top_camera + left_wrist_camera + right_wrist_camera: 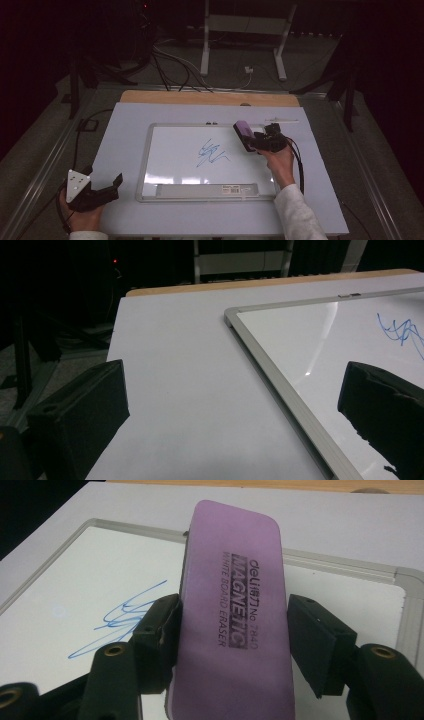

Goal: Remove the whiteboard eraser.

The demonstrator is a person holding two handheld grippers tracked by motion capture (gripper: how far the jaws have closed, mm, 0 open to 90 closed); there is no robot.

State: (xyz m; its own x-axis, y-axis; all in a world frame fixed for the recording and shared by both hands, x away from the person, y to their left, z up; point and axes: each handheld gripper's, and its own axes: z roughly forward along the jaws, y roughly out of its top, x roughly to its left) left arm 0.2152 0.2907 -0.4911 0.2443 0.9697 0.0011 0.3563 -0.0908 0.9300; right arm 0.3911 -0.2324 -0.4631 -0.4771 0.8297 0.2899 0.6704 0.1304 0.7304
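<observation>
A whiteboard [170,165] in a silver frame lies on the white table top, with a blue scribble [211,152] near its middle. My right gripper [251,141] hovers over the board's upper right part, shut on a purple magnetic whiteboard eraser [243,131]. In the right gripper view the eraser [232,630] stands lengthwise between the jaws, label side up, with the scribble [122,617] to its left on the board below. My left gripper [104,176] rests at the table's front left, left of the board, open with nothing between its fingers. In its own view the board's frame [280,385] runs past the right jaw.
A white marker-like stick [281,120] lies just beyond the board's top right corner. The board's grey tray strip [207,189] runs along its near edge. The white table cover [125,130] has bare room to the left of the board. Cables and a metal stand [245,30] are on the floor behind.
</observation>
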